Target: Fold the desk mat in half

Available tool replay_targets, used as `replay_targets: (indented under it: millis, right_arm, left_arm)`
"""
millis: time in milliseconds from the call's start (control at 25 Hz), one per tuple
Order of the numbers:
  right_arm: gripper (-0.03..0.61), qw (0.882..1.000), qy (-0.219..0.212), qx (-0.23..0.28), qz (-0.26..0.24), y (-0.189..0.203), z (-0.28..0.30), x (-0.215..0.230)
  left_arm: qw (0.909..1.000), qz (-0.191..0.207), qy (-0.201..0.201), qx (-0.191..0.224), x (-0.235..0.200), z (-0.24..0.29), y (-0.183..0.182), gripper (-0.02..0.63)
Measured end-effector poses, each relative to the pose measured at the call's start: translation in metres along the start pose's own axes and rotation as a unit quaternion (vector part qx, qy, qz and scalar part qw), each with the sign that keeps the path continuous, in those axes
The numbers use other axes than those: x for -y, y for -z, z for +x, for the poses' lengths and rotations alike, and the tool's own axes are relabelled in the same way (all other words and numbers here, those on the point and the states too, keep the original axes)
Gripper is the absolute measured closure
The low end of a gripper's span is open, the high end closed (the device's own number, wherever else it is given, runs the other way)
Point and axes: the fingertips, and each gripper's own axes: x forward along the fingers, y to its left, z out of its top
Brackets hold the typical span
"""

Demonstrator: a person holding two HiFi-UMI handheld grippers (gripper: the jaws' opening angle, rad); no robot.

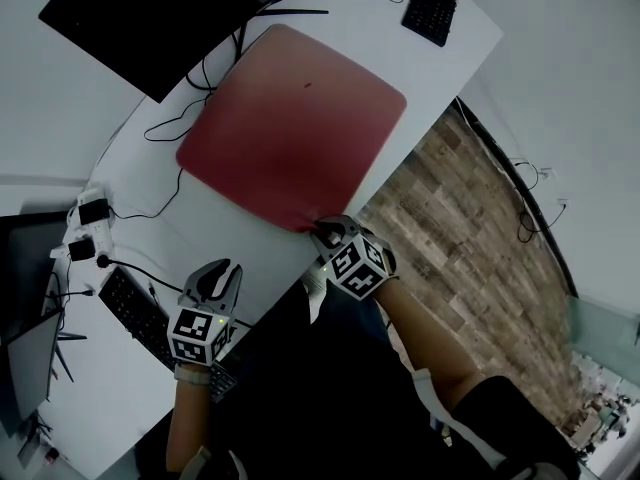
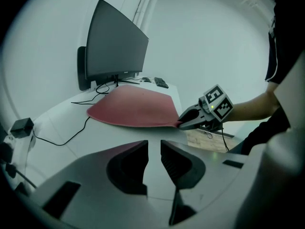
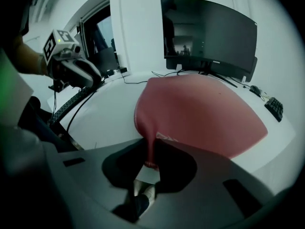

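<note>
The red desk mat (image 1: pixel 295 128) lies flat on the white desk (image 1: pixel 250 253), one corner reaching the desk's near edge. My right gripper (image 1: pixel 325 230) is shut on that near corner, and in the right gripper view the mat's edge (image 3: pixel 200 109) runs up from between the jaws of the right gripper (image 3: pixel 151 163), slightly lifted. In the left gripper view the right gripper (image 2: pixel 183 124) pinches the tip of the mat (image 2: pixel 133 109). My left gripper (image 1: pixel 222 273) hovers over bare desk to the left of the mat. The jaws of the left gripper (image 2: pixel 154 163) stand slightly apart with nothing between them.
A dark monitor (image 1: pixel 150 18) stands behind the mat, with cables (image 1: pixel 170 128) trailing beside it. One black keyboard (image 1: pixel 432 3) lies at the far end, another (image 1: pixel 140 318) under my left hand. Plugs and adapters (image 1: pixel 90 213) sit at the left. Brick-patterned floor (image 1: pixel 470 228) lies beyond the desk edge.
</note>
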Motion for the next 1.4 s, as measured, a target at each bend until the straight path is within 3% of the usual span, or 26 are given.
replay_targets:
  millis: [120,840,1400]
  right_arm:
    - [0.518,0.999,-0.013,0.013,0.03,-0.012,-0.013,0.001]
    - [0.525,0.994,-0.089,0.032,0.059,-0.057,-0.08,-0.054]
    - [0.528,0.983,-0.175,0.049,0.031,-0.115,-0.086,-0.14]
  left_arm:
    - [1.0,-0.003,0.0,0.004,0.0,-0.003,0.001,0.541]
    - [0.9973,-0.038,-0.007,0.062,-0.012,-0.024,-0.005,0.54]
    - [0.9931,-0.057,-0.005,0.102,-0.034,-0.062,0.002,0.54]
